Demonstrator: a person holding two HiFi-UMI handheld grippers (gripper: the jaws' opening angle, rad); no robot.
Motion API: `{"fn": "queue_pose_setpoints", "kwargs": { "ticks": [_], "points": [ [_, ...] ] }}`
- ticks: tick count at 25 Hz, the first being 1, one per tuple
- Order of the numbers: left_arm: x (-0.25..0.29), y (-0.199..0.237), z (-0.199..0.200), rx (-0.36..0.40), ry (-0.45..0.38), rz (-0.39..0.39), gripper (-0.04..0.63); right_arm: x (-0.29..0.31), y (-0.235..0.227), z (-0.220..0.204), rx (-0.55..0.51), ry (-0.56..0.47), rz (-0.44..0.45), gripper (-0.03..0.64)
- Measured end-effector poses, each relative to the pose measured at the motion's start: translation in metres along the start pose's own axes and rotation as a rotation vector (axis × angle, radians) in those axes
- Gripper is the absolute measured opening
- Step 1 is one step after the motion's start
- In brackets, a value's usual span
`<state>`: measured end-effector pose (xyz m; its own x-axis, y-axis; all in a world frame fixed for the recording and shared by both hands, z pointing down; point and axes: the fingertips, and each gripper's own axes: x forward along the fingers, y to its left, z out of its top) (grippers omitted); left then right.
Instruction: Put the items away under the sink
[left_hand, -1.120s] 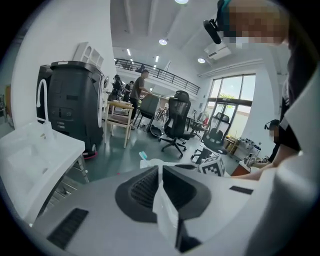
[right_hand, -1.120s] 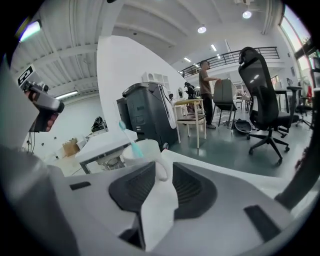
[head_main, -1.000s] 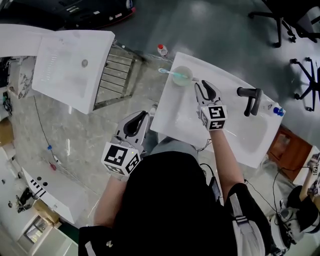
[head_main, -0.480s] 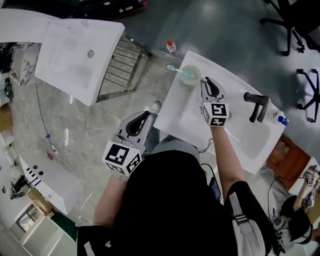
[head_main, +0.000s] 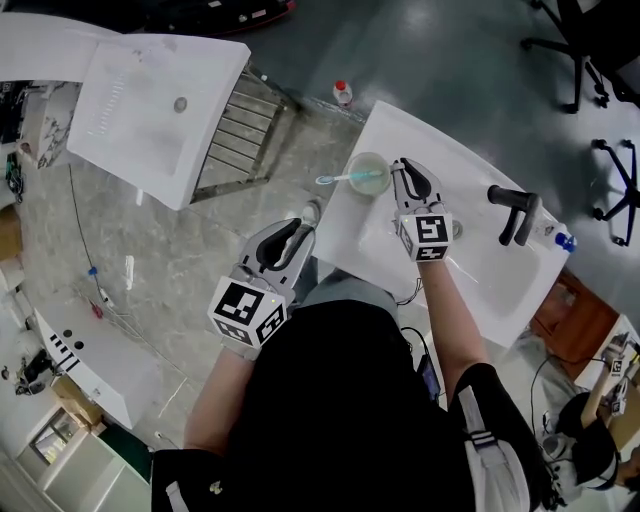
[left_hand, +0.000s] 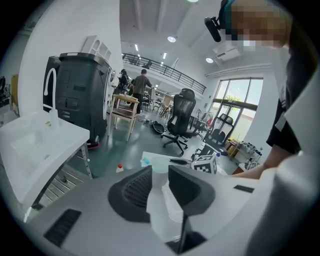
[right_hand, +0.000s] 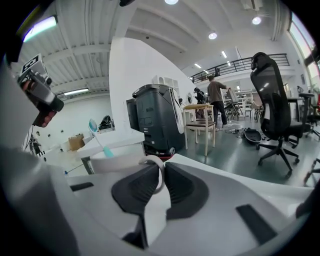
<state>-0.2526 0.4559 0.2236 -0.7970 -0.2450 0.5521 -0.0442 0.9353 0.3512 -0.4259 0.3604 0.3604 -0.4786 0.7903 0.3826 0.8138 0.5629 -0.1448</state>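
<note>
**Right claw pinching the mug handle on the sink counter**

Closest to us, the left claw hangs just off the counter's front edge, over pale veined stone floor. Its ribbed black pads sit slightly apart w/ nothing pinched. Thru the gap we see only the counter's white edge.

Next out, the right claw is over the smooth white counter. Its jaws are pressed onto the thin looped handle of the mug. The mug is round, pale and wide-mouthed, upright on the counter near its left end, beside the basin. A toothbrush w/ a slim teal handle leans inside it, one end poking out past the rim on the side away from the claw.

Further right on the counter stands a matte black faucet, made of chunky cylindrical parts.

Beyond the counter, a small bottle w/ a red cap stands on the floor. Off to the left is a second basin, white and rectangular w/ a round drain. A slatted metal rack sits beside it.

Farthest away, black office chairs on star bases stand on glossy grey flooring.
</note>
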Motion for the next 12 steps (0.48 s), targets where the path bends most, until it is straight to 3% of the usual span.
{"fn": "queue_pose_setpoints", "kwargs": {
  "ticks": [6, 12],
  "points": [
    [0.007, -0.003, -0.002, 0.0, 0.02, -0.054, 0.138, -0.018, 0.018, 0.018, 0.014, -0.032, 0.003, 0.054],
    [0.014, -0.002, 0.011, 0.009, 0.01, -0.142, 0.15, -0.043, 0.029, 0.046, 0.043, -0.057, -0.053, 0.054]
  ]
}}
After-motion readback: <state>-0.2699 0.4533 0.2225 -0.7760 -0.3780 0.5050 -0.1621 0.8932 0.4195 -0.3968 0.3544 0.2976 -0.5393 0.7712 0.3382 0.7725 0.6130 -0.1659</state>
